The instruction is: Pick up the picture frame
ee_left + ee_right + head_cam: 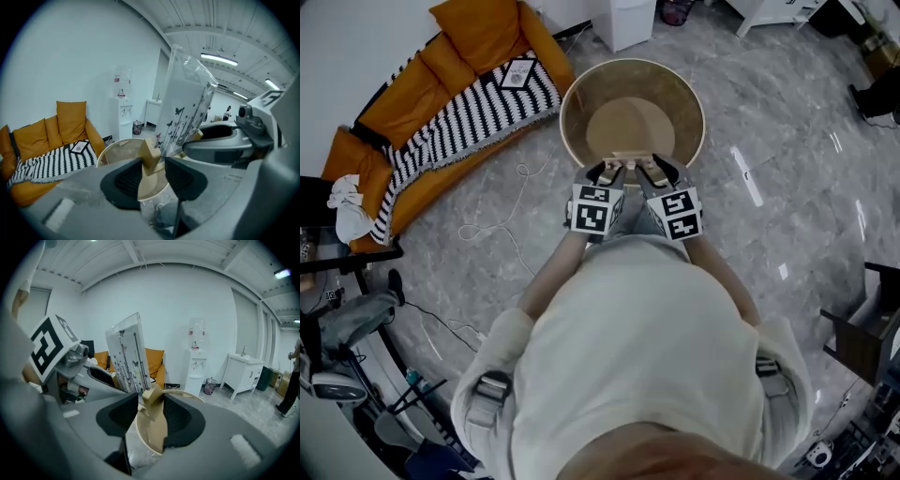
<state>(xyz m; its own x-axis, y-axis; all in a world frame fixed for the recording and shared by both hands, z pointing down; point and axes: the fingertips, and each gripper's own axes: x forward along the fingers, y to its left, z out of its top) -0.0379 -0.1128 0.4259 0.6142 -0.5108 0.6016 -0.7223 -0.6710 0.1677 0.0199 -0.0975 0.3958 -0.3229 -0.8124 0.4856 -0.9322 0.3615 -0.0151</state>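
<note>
A grey marble floor (787, 141) and white walls are seen, with an orange sofa (422, 84) well to the left of a round wooden surface (675, 94). Over the near edge of that surface, a clear picture frame (185, 103) printed with butterflies and stems is held upright, slightly tilted. Its wooden foot (149, 154) on one side is clamped between the pads of the left tool (153, 164). The foot on the other side (152, 397) is gripped by the right tool (151, 404).
</note>
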